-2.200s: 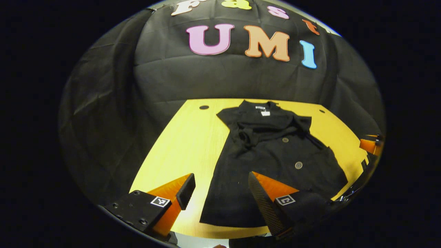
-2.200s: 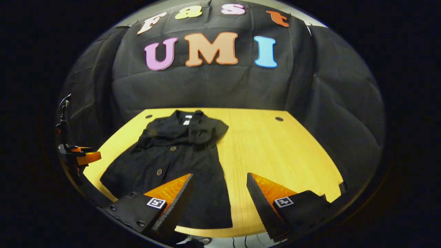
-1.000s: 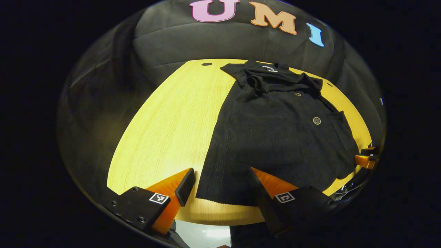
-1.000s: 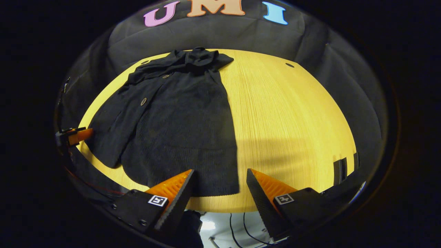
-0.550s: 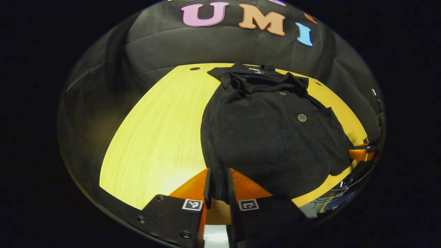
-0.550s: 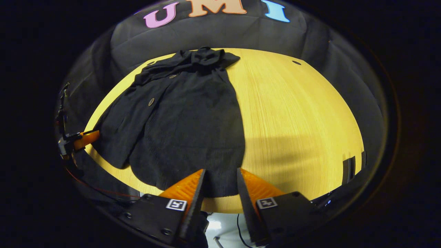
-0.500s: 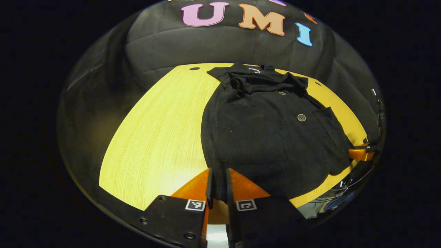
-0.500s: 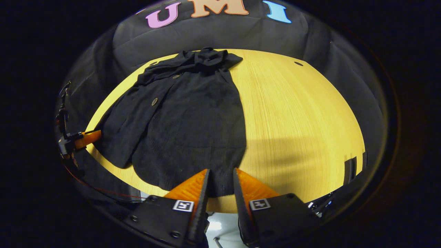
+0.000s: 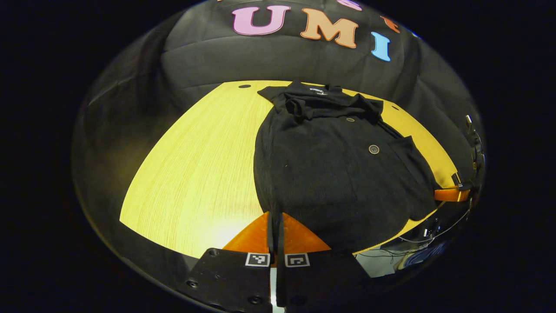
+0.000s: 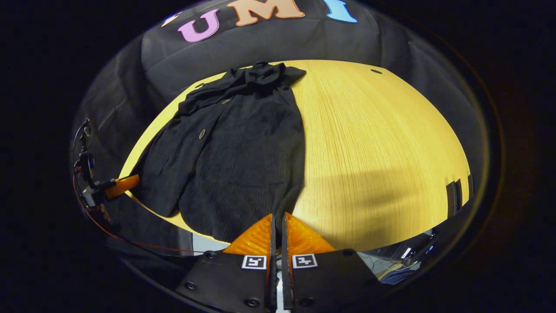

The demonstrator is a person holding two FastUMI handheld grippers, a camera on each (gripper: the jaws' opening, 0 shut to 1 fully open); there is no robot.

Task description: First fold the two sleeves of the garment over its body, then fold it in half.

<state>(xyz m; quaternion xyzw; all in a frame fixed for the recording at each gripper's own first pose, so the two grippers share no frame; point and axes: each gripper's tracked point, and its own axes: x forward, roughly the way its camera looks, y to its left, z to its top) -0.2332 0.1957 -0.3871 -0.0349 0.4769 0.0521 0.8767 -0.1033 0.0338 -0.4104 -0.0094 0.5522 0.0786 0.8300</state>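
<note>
1. Straight ahead of my left gripper (image 9: 275, 226), the black garment (image 9: 330, 165) lies on the table (image 9: 195, 174), its near hem corner clamped between my fingers.
2. My right gripper (image 10: 276, 228) pinches the other hem corner.
3. Uneven lifting may skew the half-fold.
4. Thin fabric could slip free, or the folded sleeves (image 9: 334, 106) could shift.

dim booth; warm glare on the table (image 9: 208, 226) at lower centre, soft shadow (image 10: 347, 182) at right (edges bend strongly), focus sharp.
</note>
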